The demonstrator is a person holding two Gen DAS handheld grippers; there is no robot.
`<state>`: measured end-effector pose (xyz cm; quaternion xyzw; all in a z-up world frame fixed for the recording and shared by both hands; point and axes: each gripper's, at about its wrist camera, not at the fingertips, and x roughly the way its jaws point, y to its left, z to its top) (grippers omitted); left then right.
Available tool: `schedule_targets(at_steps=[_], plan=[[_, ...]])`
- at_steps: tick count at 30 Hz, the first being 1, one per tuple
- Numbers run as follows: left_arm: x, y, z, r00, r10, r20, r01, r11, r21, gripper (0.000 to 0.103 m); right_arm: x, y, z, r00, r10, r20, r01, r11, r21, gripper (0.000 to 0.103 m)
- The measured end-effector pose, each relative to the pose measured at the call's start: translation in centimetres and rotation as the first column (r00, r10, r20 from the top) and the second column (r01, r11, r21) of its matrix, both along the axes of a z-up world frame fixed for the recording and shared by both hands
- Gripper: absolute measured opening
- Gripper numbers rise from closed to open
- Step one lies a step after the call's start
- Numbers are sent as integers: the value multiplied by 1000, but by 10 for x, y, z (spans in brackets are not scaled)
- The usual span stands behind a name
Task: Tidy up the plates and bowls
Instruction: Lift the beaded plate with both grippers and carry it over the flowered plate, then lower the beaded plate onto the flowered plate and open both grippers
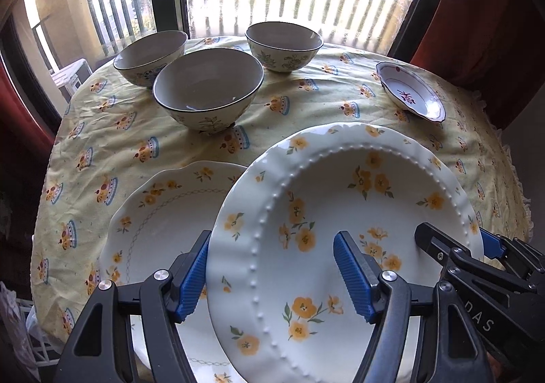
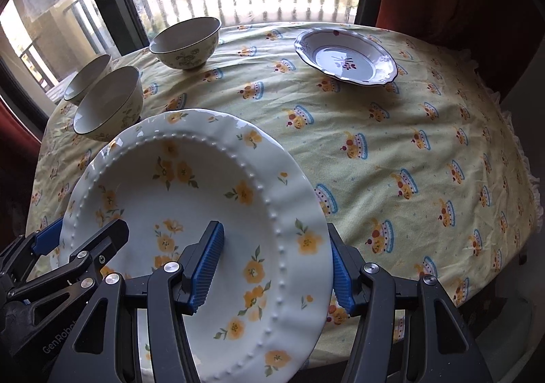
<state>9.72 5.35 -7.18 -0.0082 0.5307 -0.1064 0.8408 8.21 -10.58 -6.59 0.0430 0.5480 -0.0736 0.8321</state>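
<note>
Got the big floral plate (image 1: 340,229) w/ both claws, left claw (image 1: 272,277) and right claw (image 2: 276,270) each clamped over opposite rims. Glazed ceramic imo: heavy, stiff, slick, chips easy, so rim grip's best.

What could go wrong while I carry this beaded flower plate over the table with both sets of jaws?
1. Each gripper, left gripper and right gripper, pinches only the rim of the beaded plate; uneven motion could let it slip or twist.
2. The scalloped plate lies just beneath; lowering carelessly could knock china together.
3. The nearest bowl stands just ahead; pushing forward might hit it.
</note>
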Motion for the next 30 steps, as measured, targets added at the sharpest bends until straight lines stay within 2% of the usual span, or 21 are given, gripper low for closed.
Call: schedule_targets(at_steps=[14, 30], plan=[[-7, 69, -23, 995, 79, -63, -80, 997, -15, 72, -1, 69, -21, 996, 76, -47, -76, 997, 4, 61], [2, 78, -57, 981, 100, -169, -105, 994, -22, 71, 18, 93, -41, 985, 124, -122, -131, 990, -55, 61]])
